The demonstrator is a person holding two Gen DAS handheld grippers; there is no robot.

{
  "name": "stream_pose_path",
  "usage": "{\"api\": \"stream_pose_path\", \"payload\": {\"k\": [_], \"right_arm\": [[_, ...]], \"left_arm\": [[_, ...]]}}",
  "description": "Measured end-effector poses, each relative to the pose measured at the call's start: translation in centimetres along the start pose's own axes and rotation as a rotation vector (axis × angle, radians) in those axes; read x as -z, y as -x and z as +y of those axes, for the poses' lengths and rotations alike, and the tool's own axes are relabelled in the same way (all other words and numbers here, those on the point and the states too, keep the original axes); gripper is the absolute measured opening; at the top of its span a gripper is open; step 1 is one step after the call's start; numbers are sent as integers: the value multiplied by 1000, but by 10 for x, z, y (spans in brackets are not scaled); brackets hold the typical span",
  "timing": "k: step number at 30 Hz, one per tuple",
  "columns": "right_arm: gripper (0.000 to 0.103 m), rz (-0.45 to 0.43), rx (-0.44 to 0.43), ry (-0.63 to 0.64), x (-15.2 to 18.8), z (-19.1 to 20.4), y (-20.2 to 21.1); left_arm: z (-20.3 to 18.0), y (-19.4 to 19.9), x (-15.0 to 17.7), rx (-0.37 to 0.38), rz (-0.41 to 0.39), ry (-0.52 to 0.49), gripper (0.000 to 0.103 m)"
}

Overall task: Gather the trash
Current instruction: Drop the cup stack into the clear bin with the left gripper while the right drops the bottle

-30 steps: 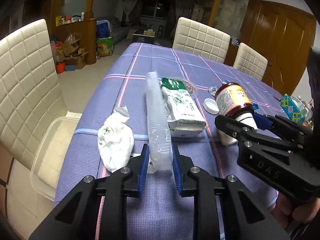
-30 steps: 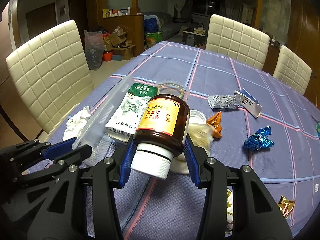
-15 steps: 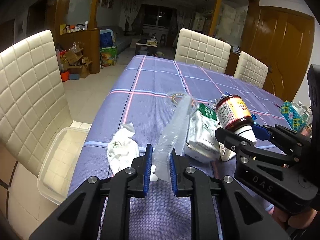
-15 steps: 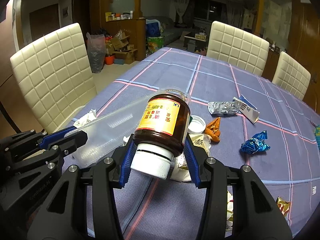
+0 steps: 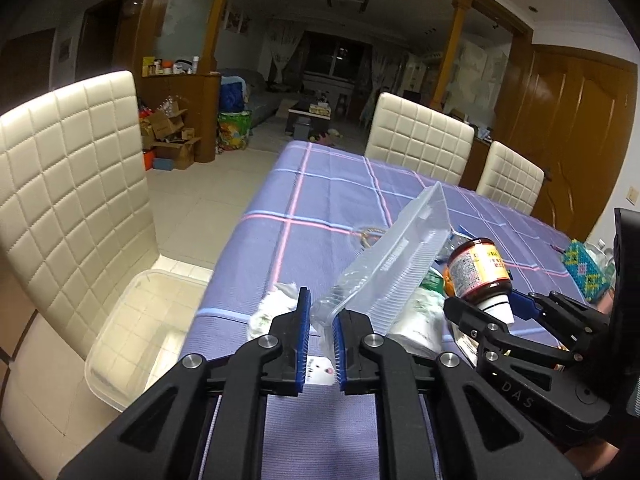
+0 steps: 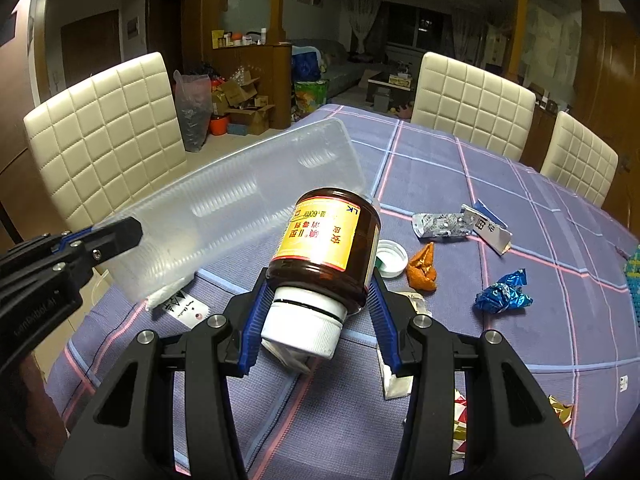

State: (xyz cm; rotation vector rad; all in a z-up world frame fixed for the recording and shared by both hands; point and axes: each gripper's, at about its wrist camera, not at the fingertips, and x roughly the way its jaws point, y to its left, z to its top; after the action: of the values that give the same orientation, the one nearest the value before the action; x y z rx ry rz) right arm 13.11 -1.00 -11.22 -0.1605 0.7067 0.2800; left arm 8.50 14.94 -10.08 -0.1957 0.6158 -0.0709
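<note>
1. Lifted clear of the counter point(image 5: 332, 184) since a second ago, both pieces of trash are now riding in the air above the purple checked cloth, and the view is swinging left toward the chair.

2. On that chair seat a clear plastic bin point(image 5: 120, 344) is sitting just beside the counter edge; I judge it is placed there as the drop point, so both loads are heading that way.

3. The left tool point(image 5: 320, 336) is pinching the near end of the clear plastic tray point(image 5: 396, 252), its blue pads pressed together on the thin wall. Gripping one end is letting the long tray stick out ahead; its long axis is running up and away to the right, far end raised over the counter.

4. The right tool point(image 6: 316, 312) is clamping the brown bottle point(image 6: 328, 240) at its shoulder, just above the white cap point(image 6: 304, 328). The bottle is lying along the fingers, cap toward the handle and base pointing away, tipped up slightly.

5. Left behind on the cloth are a white tissue wad point(image 5: 276, 304), a loose white lid point(image 6: 390, 258), an orange scrap point(image 6: 422, 266) and a blue foil wrapper point(image 6: 504, 294), well apart from one another and waiting to be collected.
</note>
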Motion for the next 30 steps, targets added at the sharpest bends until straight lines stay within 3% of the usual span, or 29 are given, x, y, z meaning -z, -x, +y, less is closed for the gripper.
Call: {"api": "stream_pose_path", "payload": {"k": [7, 20, 26, 27, 28, 30], "right_arm": [[48, -25, -35, 52, -10, 25, 0], [48, -25, -163, 188, -35, 110, -23], [48, -14, -187, 233, -45, 144, -41], [48, -12, -188, 238, -46, 148, -44], [48, -11, -189, 242, -48, 151, -46], [48, -3, -192, 248, -51, 158, -53]], "left_arm": [[32, 9, -1, -73, -18, 51, 11], [120, 16, 6, -261, -30, 172, 11], [157, -3, 11, -248, 24, 236, 13], [160, -7, 11, -256, 32, 239, 19], [164, -12, 12, -261, 44, 248, 46], [171, -15, 15, -266, 38, 274, 83]]}}
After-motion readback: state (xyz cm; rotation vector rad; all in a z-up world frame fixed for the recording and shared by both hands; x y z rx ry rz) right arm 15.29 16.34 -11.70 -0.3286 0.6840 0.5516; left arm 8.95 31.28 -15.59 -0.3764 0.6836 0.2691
